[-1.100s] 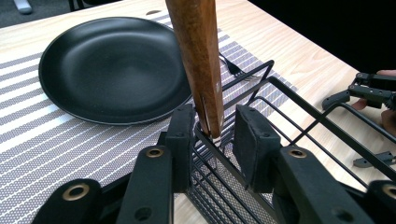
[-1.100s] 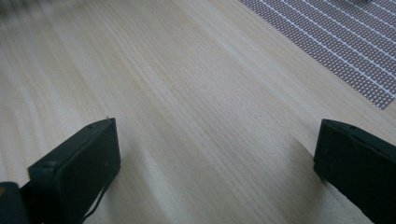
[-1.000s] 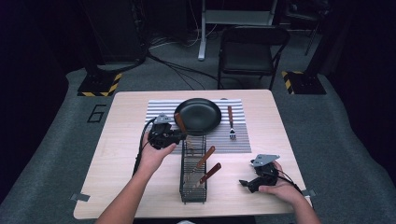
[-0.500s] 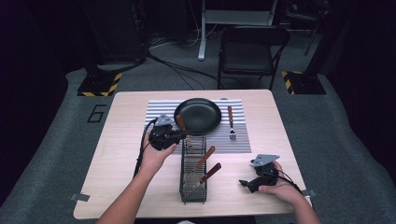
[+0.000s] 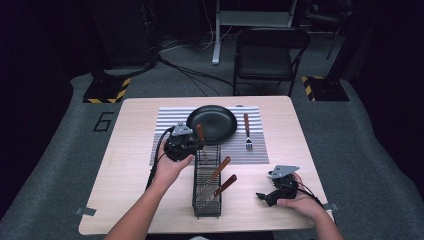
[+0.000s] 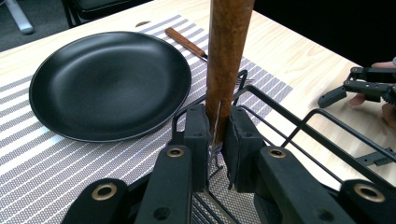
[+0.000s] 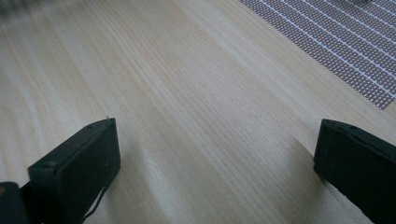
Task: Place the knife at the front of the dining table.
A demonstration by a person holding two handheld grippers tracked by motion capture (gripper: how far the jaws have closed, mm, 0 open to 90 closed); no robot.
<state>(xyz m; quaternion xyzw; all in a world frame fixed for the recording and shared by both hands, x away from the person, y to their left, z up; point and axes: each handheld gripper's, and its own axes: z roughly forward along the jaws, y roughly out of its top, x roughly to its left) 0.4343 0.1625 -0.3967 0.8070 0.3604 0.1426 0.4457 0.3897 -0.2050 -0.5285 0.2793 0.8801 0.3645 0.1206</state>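
A wooden-handled utensil (image 6: 228,56) is clamped upright by the just-closed left gripper (image 6: 215,135) at the wire basket's (image 5: 207,200) far end, its long axis vertical, while the wide-open right gripper (image 5: 265,196) is rested beside that basket.

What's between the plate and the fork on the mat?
Nothing: in the high view only bare striped mat separates the plate from the fork.

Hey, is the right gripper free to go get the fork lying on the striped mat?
Probably yes. The right gripper rests on the table with its jaws wide apart and nothing in them, and the fork lies uncovered on the striped mat, with bare tabletop between them. The wire rack stands off to the side.
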